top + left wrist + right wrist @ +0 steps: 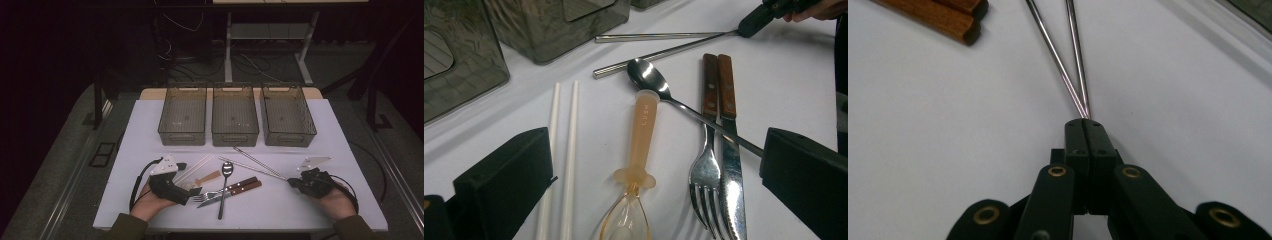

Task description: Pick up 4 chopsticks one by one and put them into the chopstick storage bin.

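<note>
A pair of metal chopsticks (255, 162) (659, 52) (1058, 55) lies in a V on the white table (275, 210). Their near ends meet at the tip of my right gripper (290, 181) (1083, 122), whose jaws are pressed together on them. My left gripper (189, 179) (654, 150) rests at the front left, jaws wide apart. Between and beyond its jaws lie an orange plastic spoon (644, 130) (207, 177) and white chopsticks (571, 140). A metal spoon (226, 170) (649, 80) crosses a wooden-handled fork (706, 170) and knife (729, 165) (240, 189).
Three see-through grey bins (183, 115) (235, 116) (288, 116) stand side by side along the far edge of the table. Bare white surface lies in front of the cutlery and between the two hands. Cables and table legs show on the floor beyond.
</note>
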The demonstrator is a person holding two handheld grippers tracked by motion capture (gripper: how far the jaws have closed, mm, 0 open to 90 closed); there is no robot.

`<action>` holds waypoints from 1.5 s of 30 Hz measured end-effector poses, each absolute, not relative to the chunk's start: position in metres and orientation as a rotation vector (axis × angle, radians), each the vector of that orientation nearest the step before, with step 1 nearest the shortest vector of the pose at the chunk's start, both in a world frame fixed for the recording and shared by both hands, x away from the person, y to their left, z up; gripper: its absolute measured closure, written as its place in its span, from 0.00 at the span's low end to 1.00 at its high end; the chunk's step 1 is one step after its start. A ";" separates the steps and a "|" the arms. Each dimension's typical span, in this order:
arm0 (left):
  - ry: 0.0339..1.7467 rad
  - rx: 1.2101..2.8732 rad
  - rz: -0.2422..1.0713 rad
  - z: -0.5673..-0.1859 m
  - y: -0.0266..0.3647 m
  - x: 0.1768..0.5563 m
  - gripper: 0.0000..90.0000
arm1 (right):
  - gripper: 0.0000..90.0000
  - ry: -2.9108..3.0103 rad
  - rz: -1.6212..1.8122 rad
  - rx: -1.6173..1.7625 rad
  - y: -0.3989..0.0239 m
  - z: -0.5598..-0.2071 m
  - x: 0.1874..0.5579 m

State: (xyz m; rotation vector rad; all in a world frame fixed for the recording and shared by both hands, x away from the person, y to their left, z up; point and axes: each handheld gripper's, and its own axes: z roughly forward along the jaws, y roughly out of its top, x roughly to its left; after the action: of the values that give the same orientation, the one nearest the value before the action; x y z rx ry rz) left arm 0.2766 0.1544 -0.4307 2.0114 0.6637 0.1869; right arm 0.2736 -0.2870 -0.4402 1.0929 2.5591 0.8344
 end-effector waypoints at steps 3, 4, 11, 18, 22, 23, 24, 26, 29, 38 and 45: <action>0.669 2.007 0.183 -0.431 0.154 0.276 0.00 | 1.00 2.566 0.833 1.093 -0.295 -0.440 0.271; 0.669 2.008 0.184 -0.431 0.154 0.276 0.00 | 1.00 2.565 0.837 1.095 -0.298 -0.440 0.271; 0.669 2.009 0.185 -0.431 0.154 0.276 0.00 | 1.00 2.547 0.832 1.132 -0.313 -0.440 0.268; 0.669 2.009 0.184 -0.431 0.154 0.276 0.00 | 1.00 2.524 0.878 1.169 -0.321 -0.436 0.268; 0.670 2.009 0.186 -0.431 0.154 0.277 0.00 | 1.00 2.505 0.974 1.151 -0.313 -0.430 0.275; 0.670 2.009 0.186 -0.431 0.154 0.276 0.00 | 1.00 2.511 0.984 1.148 -0.310 -0.429 0.278; 0.670 2.008 0.186 -0.431 0.154 0.276 0.00 | 1.00 2.512 0.987 1.145 -0.307 -0.430 0.281; 0.670 2.008 0.184 -0.431 0.154 0.277 0.00 | 1.00 2.518 0.986 1.147 -0.301 -0.431 0.288; 0.671 2.008 0.182 -0.432 0.154 0.277 0.00 | 1.00 2.519 0.968 1.144 -0.297 -0.434 0.292; 0.669 2.006 0.178 -0.431 0.154 0.277 0.00 | 1.00 2.536 0.959 1.142 -0.297 -0.436 0.293; 0.667 1.998 0.171 -0.431 0.154 0.277 0.00 | 1.00 2.557 0.951 1.128 -0.296 -0.438 0.292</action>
State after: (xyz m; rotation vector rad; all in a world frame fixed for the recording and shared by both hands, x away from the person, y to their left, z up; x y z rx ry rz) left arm 0.2766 0.1540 -0.4310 1.9982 0.6672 0.1709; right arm 0.2917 -0.2957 -0.4385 1.1276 2.5568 0.9507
